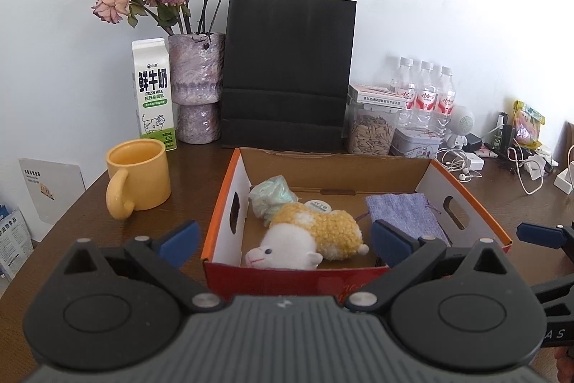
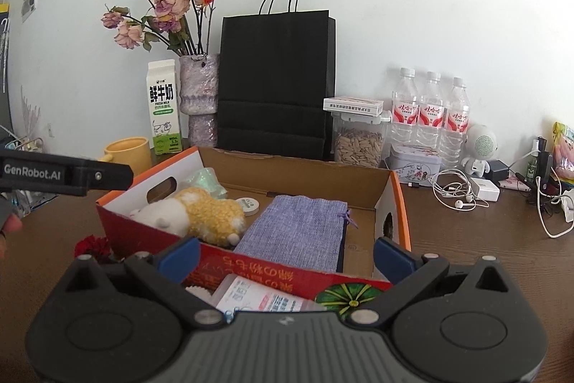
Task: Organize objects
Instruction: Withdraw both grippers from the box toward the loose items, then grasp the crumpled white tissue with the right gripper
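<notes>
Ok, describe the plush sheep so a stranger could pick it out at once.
Find the open cardboard box in front of the black paper bag. The plush sheep lies in its near left part. It alone is fluffy, yellow-bodied and white-headed; the purple pouch beside it is flat.

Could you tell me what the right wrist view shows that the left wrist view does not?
Only the right wrist view shows the white packet and the red flower lying in front of the cardboard box, outside it. Only the left wrist view shows the yellow mug whole, handle included. Both show the plush sheep, the purple pouch and the crumpled green bag inside the box, and both tools open.
</notes>
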Motion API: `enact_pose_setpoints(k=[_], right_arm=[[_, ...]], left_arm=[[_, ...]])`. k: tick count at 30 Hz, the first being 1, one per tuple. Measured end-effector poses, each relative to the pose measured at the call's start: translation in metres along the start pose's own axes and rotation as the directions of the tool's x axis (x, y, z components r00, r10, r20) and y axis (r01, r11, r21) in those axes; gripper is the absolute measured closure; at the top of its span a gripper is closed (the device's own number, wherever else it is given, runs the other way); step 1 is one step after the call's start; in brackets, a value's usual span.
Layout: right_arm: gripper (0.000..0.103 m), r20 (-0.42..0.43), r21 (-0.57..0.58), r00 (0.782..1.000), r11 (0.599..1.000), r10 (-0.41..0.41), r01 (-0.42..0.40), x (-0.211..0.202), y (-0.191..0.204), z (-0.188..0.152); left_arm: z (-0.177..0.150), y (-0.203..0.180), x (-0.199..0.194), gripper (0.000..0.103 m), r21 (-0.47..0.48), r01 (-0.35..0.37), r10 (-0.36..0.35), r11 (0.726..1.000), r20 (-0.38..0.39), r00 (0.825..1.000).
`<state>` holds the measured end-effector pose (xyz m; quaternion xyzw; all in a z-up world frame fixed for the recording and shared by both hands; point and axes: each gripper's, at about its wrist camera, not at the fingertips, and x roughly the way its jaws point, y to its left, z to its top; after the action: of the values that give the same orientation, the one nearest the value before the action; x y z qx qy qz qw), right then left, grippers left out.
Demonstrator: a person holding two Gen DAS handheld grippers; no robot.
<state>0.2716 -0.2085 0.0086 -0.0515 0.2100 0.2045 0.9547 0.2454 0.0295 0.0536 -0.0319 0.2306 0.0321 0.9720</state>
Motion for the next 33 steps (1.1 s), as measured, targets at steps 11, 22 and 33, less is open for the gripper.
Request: enact_pose_setpoints(k=[11, 22, 33], right_arm=[[0.0, -0.069, -0.041, 0.997, 0.998, 0.04, -0.043, -0.025, 0.013, -0.029], [0.0, -0.173, -0.041, 0.976, 0.989, 0.134, -0.144, -0.032, 0.03, -0.054], [0.0, -0.282, -0.043, 0.939, 0.975, 0.198, -0.219, 0.004, 0.053, -0.063]], left_arm=[[-0.031, 0.023, -0.023, 0.0, 0.024, -0.037, 0.038, 0.999, -0.057, 0.998], [-0.06, 0.043, -0.038, 0.0, 0.033, -0.05, 0.053, 0.998, -0.11, 0.992], [-0.075, 0.058, -0.04, 0.0, 0.004, -0.07, 0.07, 0.998, -0.162, 0.984]])
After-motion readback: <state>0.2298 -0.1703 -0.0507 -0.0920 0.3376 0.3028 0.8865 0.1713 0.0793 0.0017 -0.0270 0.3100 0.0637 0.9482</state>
